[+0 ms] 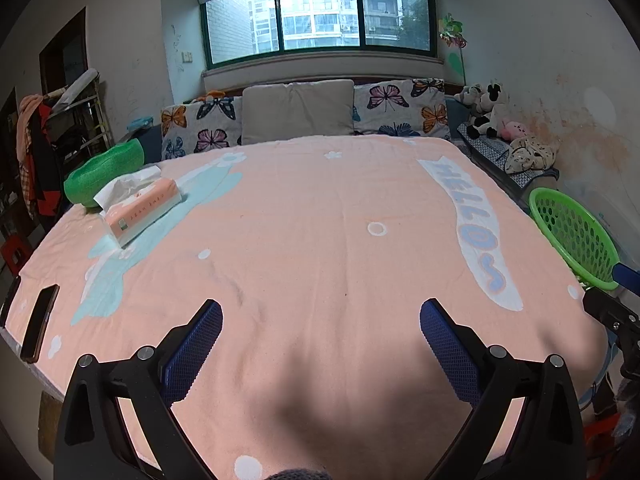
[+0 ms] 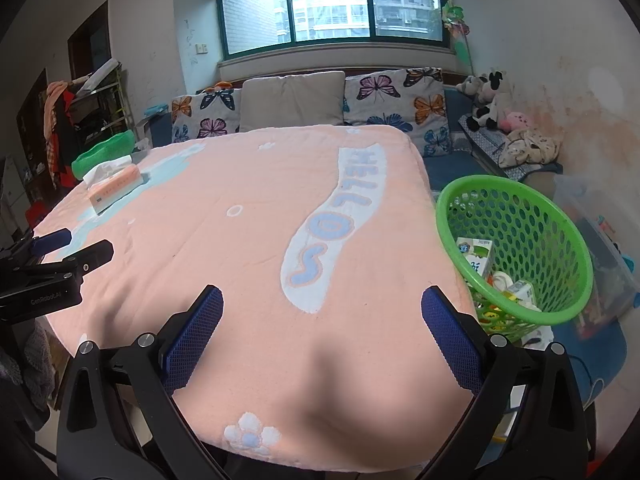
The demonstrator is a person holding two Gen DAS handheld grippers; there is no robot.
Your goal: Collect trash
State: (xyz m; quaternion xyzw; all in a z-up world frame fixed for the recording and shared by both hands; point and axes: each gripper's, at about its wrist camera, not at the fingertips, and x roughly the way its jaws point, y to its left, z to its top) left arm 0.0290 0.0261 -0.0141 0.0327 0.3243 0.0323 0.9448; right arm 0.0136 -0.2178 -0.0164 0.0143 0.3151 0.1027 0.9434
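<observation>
A green perforated basket (image 2: 516, 240) stands just off the right edge of the pink blanket-covered table (image 2: 256, 216). It holds small cartons (image 2: 476, 256) and other trash. The basket also shows in the left wrist view (image 1: 572, 232) at the right edge. My left gripper (image 1: 320, 320) is open and empty above the near part of the pink cover. My right gripper (image 2: 322, 308) is open and empty above the near right part, left of the basket. The left gripper also shows in the right wrist view (image 2: 76, 248) at the far left.
A pink tissue box (image 1: 140, 208) and a green foam piece (image 1: 104, 172) lie at the far left of the table. Two phones (image 1: 40, 320) lie on the left edge. Butterfly pillows (image 1: 400, 108), a sofa and plush toys (image 1: 488, 112) stand behind, under the window.
</observation>
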